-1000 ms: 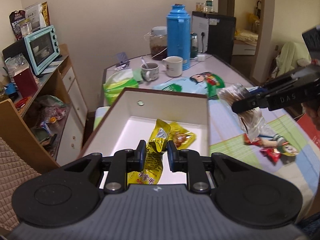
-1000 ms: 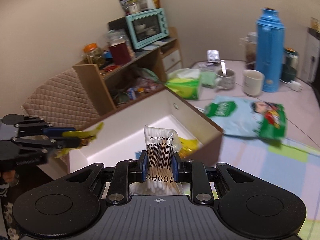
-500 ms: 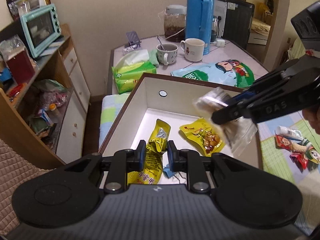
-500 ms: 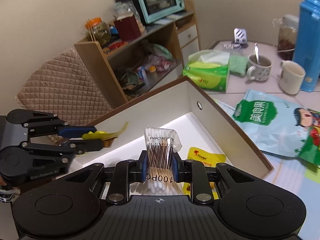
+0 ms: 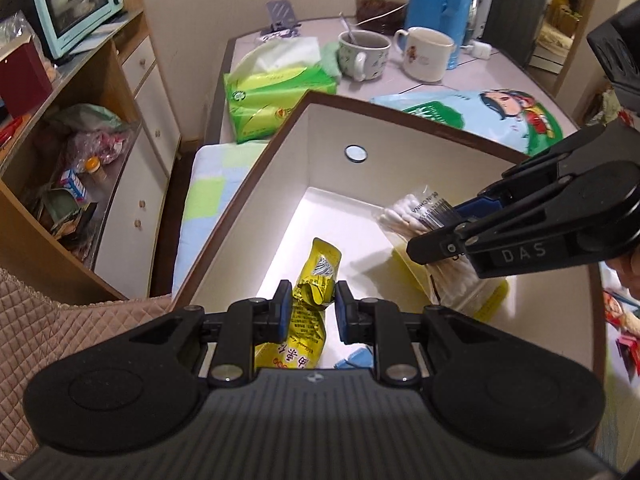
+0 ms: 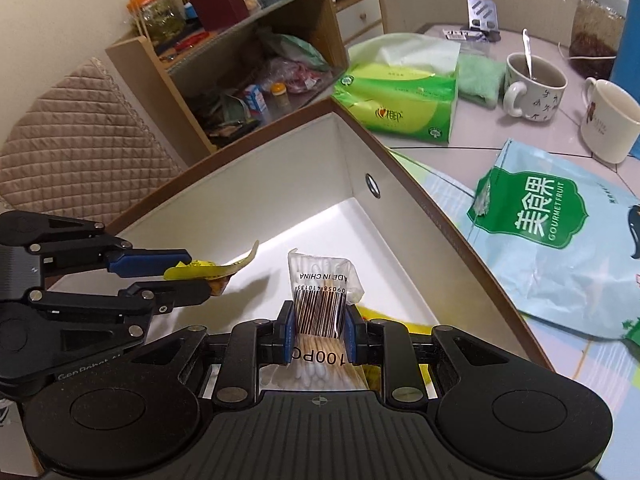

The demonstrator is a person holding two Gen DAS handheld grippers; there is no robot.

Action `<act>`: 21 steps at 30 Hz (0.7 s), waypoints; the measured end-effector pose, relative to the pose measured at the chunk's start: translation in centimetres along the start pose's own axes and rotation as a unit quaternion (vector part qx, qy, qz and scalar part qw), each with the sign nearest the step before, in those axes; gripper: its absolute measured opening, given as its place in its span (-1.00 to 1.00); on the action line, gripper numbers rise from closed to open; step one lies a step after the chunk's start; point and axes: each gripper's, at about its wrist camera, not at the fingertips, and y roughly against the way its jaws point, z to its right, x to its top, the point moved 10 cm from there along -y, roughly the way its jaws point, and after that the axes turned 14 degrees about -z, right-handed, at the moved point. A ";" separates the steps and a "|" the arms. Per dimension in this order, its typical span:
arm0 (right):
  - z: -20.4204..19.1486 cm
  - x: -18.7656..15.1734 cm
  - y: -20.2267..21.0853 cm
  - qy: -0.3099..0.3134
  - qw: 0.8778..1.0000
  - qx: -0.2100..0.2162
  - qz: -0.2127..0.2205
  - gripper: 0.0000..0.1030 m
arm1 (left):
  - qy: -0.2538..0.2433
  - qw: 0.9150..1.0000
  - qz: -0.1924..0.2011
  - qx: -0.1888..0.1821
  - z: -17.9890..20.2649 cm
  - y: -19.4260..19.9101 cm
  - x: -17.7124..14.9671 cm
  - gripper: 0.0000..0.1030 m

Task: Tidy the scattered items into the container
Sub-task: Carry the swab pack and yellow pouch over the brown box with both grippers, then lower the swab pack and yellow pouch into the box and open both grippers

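Fingers point(image 5: 285, 307) pinch yellow packet point(image 5: 310, 300) over box point(image 5: 400, 116).

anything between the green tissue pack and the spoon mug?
Yes. In the right wrist view a folded green cloth sits between the green tissue pack and the spoon mug.

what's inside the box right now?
Inside the box: a yellow snack packet lying on the white floor, partly hidden under the cotton swab bag the right gripper holds. The left gripper pinches another yellow packet above the floor. A blue object is mostly covered.
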 end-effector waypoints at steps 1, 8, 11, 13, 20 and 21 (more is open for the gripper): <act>0.0 0.3 -0.2 0.000 1.000 0.001 0.000 -0.56 | 0.004 1.000 -0.003 0.001 -0.1 -0.3 0.1 -0.65; -0.2 2.0 -2.0 0.011 1.000 -0.007 0.005 -0.55 | 0.044 0.999 -0.019 -0.010 -0.9 -2.1 1.0 -0.62; -0.2 1.9 -2.7 0.016 1.000 -0.011 -0.001 -0.54 | 0.053 0.998 -0.026 -0.007 -1.0 -2.6 1.0 -0.61; -0.1 1.7 -3.1 0.016 1.000 -0.009 -0.009 -0.43 | 0.057 0.998 -0.027 -0.006 -0.9 -2.8 1.0 -0.59; 0.3 1.4 -2.6 0.006 1.000 -0.005 -0.008 0.05 | 0.062 0.998 -0.027 -0.008 -1.0 -2.3 0.9 -0.52; 0.3 1.3 -2.5 0.006 1.000 -0.006 -0.008 0.08 | 0.060 0.998 -0.026 -0.005 -0.9 -2.1 0.9 -0.50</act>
